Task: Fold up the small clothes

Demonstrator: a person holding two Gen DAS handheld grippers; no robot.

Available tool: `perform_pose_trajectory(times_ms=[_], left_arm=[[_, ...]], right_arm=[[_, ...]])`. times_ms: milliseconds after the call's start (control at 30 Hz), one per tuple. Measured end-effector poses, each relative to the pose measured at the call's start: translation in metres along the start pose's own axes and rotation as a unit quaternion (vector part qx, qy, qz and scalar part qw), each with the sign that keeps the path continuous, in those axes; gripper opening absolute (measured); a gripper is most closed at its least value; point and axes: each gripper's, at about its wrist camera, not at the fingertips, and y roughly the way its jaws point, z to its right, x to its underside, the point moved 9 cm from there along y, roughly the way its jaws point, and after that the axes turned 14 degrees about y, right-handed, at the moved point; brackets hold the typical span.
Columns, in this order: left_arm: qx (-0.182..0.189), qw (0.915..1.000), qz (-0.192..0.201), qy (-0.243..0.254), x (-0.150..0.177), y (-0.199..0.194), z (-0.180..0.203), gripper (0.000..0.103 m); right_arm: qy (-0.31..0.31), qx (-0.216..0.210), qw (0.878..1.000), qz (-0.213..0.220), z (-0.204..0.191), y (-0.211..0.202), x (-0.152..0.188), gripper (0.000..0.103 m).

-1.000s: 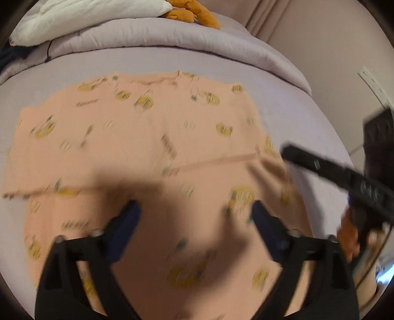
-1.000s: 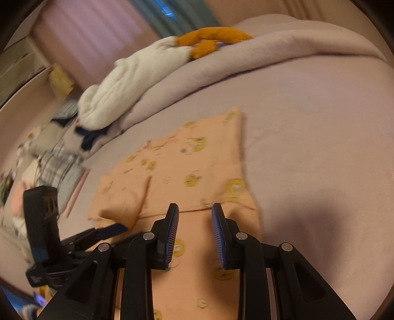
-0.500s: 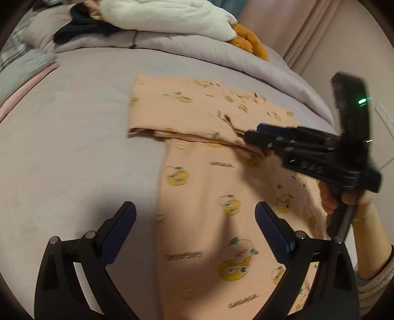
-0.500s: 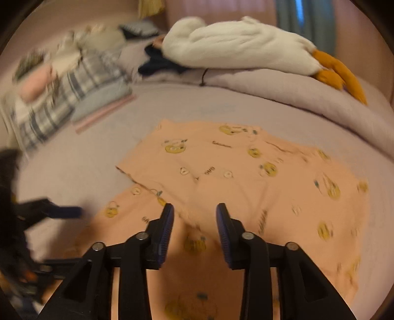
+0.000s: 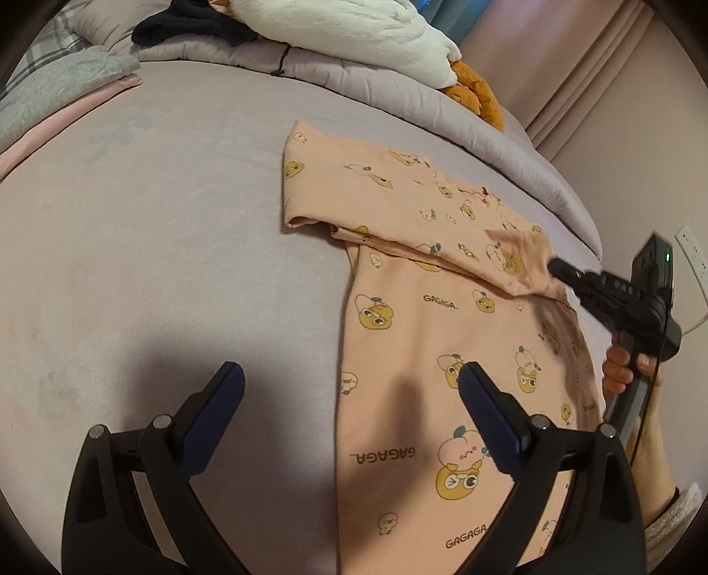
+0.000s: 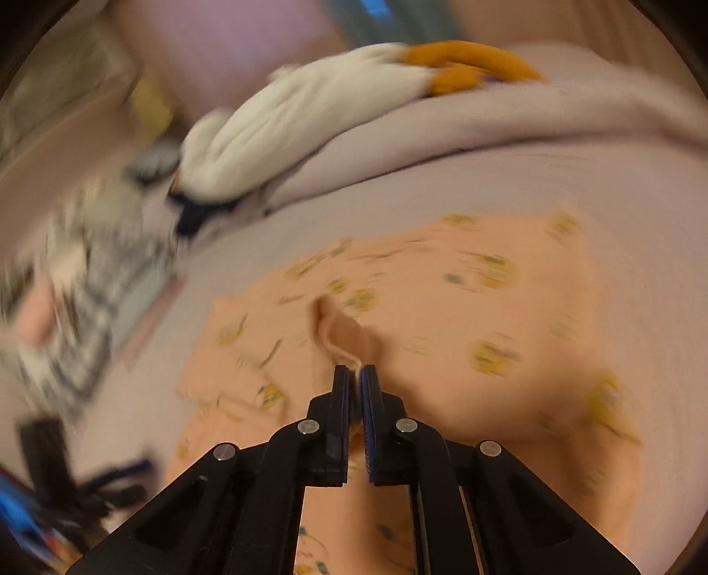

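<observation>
A small peach garment (image 5: 447, 327) printed with yellow cartoon ducks lies on the lilac bed, its far part folded across. My left gripper (image 5: 349, 391) is open and empty, hovering above the garment's left edge. My right gripper (image 6: 355, 376) is shut on a pinched fold of the peach garment (image 6: 442, 309) and lifts it into a small ridge. In the left wrist view the right gripper (image 5: 557, 267) grips the folded part's right end.
A rolled lilac duvet (image 5: 398, 88) with a white plush goose (image 5: 354, 26) lies across the far side of the bed. Folded grey and pink clothes (image 5: 53, 97) sit at the far left. A wall with a socket (image 5: 692, 250) is at the right.
My right gripper has closed on the garment's fold; it was open half a second ago. The left gripper has drawn back to the left, still open.
</observation>
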Motion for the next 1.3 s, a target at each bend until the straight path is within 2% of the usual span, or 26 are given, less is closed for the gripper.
perform_pose_trajectory(times_ms=[67,133,167,233,300,400,433,467,500,600,733,833,900,967,1033,1067,1133,1200,1233,1300], left_arm=[[-0.001,1.0000,0.000,-0.005,0.000,0.000,-0.002,0.097],[-0.003,0.9999,-0.002,-0.010,0.001,0.000,-0.003,0.097],[-0.002,0.9999,-0.002,-0.010,0.002,0.000,-0.004,0.097],[-0.004,0.9999,-0.002,-0.011,0.002,-0.002,-0.004,0.097],[-0.007,0.9999,-0.003,-0.011,0.003,-0.002,-0.005,0.097],[-0.013,0.9998,-0.007,-0.014,0.005,-0.001,-0.010,0.097],[-0.013,0.9997,-0.008,-0.017,0.006,0.000,-0.011,0.097],[-0.013,0.9997,-0.009,-0.020,0.006,0.000,-0.013,0.097],[-0.012,0.9996,-0.009,-0.023,0.006,0.001,-0.014,0.097],[-0.012,0.9996,-0.009,-0.023,0.004,0.002,-0.015,0.097],[-0.013,0.9997,-0.008,-0.020,0.003,0.002,-0.017,0.097],[-0.012,0.9997,-0.007,-0.020,0.004,0.003,-0.018,0.097],[-0.014,0.9997,-0.008,-0.018,0.004,0.003,-0.018,0.097],[-0.016,0.9997,-0.010,-0.015,0.004,0.003,-0.018,0.097],[-0.018,0.9997,-0.012,-0.013,0.004,0.003,-0.018,0.097],[-0.018,0.9997,-0.013,-0.011,0.004,0.002,-0.017,0.097],[-0.019,0.9997,-0.014,-0.009,0.004,0.002,-0.016,0.097],[-0.017,0.9997,-0.015,-0.009,0.004,0.002,-0.014,0.097],[-0.017,0.9997,-0.015,-0.008,0.005,0.001,-0.012,0.097],[-0.015,0.9998,-0.015,-0.004,0.006,0.000,-0.008,0.097]], right_arm=[[0.040,-0.015,0.999,-0.019,0.018,-0.002,0.000,0.008],[0.073,-0.029,0.996,-0.039,0.027,0.001,0.001,0.025],[0.085,-0.033,0.995,-0.042,0.031,0.004,0.000,0.037],[0.093,-0.027,0.994,-0.045,0.034,0.008,0.005,0.040],[0.092,-0.021,0.994,-0.051,0.031,0.015,0.011,0.040],[0.055,0.001,0.997,-0.049,0.016,0.022,0.017,0.037],[0.032,0.016,0.998,-0.047,0.011,0.024,0.019,0.030],[0.009,0.033,0.998,-0.045,0.008,0.026,0.020,0.013],[-0.011,0.052,0.998,-0.042,0.005,0.027,0.021,0.010],[-0.044,0.067,0.997,-0.022,-0.006,0.013,0.010,0.008],[-0.021,0.056,0.998,0.033,0.001,-0.031,-0.029,0.008],[-0.015,0.098,0.993,0.058,0.027,-0.051,-0.049,0.008],[-0.010,0.117,0.992,0.039,0.047,-0.048,-0.052,0.008],[-0.014,0.179,0.984,0.017,0.070,-0.039,-0.046,0.008],[-0.031,0.225,0.973,0.028,0.081,-0.037,-0.045,0.010],[-0.038,0.230,0.971,0.045,0.080,-0.041,-0.046,0.012],[-0.041,0.174,0.981,0.069,0.066,-0.049,-0.044,0.012],[-0.057,0.149,0.985,0.063,0.057,-0.046,-0.035,0.012],[-0.074,0.151,0.985,0.047,0.055,-0.038,-0.026,0.012],[-0.104,0.196,0.975,0.012,0.068,-0.019,-0.010,0.012]])
